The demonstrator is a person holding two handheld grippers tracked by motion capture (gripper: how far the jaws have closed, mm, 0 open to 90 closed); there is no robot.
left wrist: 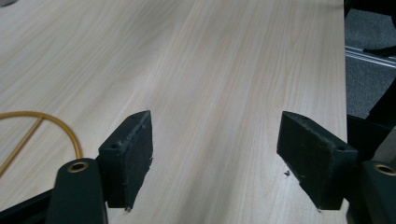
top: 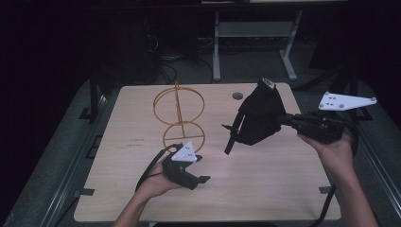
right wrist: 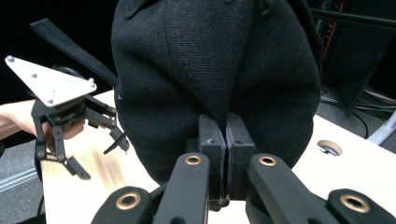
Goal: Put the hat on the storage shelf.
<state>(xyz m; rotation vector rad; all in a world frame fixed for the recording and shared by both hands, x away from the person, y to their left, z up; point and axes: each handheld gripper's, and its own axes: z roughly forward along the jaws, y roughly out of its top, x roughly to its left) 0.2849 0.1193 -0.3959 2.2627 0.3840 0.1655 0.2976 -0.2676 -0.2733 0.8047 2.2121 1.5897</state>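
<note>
Tightly pressed together, the right gripper's [right wrist: 226, 140] blocky black fingers [right wrist: 211, 154] pinch a fold of the cap [top: 259, 116], a domed black canvas cap with a dangling strap, held above the pale wood-grain counter [top: 265, 184]. Nearby, the left gripper's [left wrist: 215, 154] fingers [left wrist: 133, 154] stand spread over bare wood, beside a gold wire stand [top: 178, 116] of rings.
</note>
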